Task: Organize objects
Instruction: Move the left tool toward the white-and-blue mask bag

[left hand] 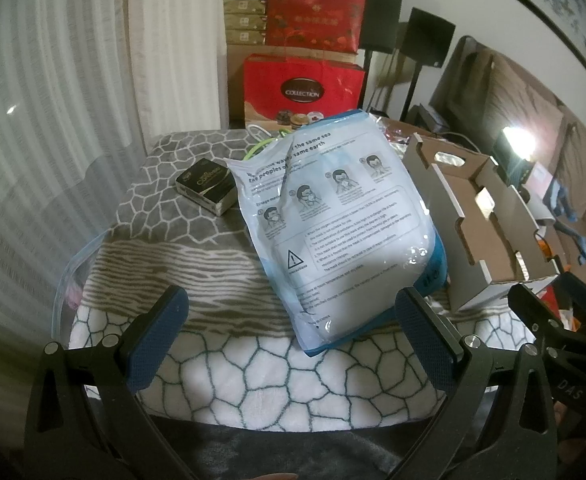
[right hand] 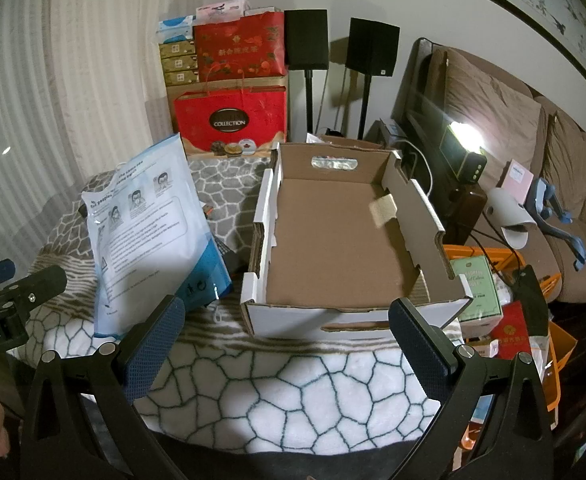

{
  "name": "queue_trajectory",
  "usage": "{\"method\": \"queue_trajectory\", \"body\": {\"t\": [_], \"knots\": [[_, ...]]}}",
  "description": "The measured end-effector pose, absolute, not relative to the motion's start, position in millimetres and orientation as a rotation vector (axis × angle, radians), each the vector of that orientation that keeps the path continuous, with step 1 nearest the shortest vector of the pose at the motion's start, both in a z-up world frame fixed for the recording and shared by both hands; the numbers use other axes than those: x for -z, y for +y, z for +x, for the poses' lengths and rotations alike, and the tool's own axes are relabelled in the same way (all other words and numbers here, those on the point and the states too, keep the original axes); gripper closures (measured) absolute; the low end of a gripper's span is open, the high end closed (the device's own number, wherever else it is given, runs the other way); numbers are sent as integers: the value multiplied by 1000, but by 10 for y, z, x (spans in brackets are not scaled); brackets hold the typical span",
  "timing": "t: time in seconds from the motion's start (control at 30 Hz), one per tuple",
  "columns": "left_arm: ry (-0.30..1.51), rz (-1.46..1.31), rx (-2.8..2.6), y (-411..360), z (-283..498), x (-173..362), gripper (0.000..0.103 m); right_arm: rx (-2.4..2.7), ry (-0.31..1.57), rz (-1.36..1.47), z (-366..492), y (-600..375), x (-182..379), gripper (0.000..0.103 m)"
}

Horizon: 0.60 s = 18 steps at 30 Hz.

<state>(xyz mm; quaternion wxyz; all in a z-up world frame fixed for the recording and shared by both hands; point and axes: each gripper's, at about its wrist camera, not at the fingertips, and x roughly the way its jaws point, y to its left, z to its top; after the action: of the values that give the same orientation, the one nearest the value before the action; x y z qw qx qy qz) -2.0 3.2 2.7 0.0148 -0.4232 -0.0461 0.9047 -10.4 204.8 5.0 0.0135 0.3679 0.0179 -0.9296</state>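
- The mask packet (left hand: 333,236), a soft white-and-blue plastic bag printed with instructions, lies on the patterned blanket (left hand: 221,376), just left of the cardboard box (right hand: 333,240).
- The cardboard box is open-topped and looks bare inside in the right wrist view, so sorting seems hardly begun.
- A small dark box (left hand: 207,192) sits on the blanket left of and beyond the packet; green cord (left hand: 261,148) shows behind it.
- The left claw (left hand: 289,336) is spread wide, its right pad at the packet's near edge, pinching nothing.
- The right claw (right hand: 287,340) is likewise spread, empty, facing the box's near wall.
- Likely step: reaching for the packet. The next move calls for closing on its near edge; the slick bag may sag or slip.
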Motion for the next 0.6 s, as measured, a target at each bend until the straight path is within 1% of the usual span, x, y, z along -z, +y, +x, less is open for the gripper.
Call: {"method": "queue_trajectory", "body": {"t": [0.6], "knots": [[-132,-1322,-2811,57,-19,0,0,2897,55,1144,-119,2053,-71,0]]}}
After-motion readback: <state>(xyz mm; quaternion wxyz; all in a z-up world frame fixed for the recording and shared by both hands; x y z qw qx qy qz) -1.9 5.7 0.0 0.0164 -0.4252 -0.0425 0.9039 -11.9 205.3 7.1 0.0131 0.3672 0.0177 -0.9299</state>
